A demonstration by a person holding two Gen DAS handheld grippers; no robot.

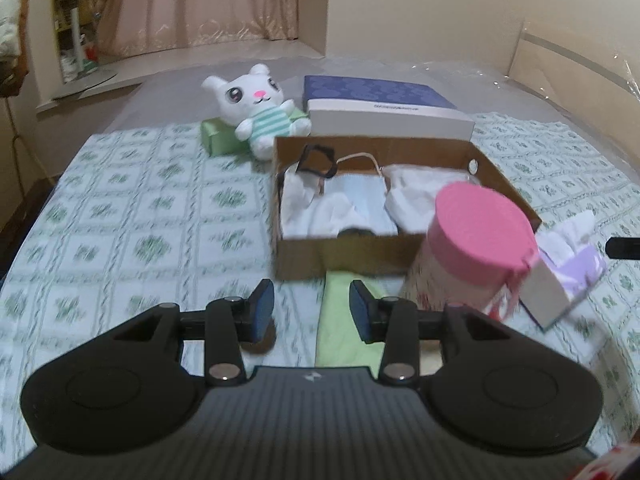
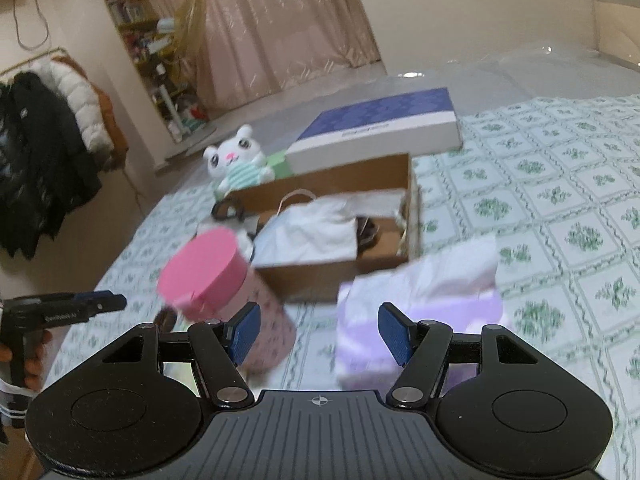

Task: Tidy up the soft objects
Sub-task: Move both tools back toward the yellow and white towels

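An open cardboard box on the bed holds white cloths, a face mask and a black strap. A white plush bunny leans on a green pack behind it. A green cloth lies in front of the box, under my left gripper, which is open and empty. My right gripper is open and empty, just above a purple tissue pack. The box, the bunny and my left gripper show in the right wrist view.
A pink-lidded round tin stands right of the green cloth, also in the right wrist view. The purple tissue pack lies beside it. A blue-lidded flat box sits behind the cardboard box. The bed's green patterned sheet spreads left.
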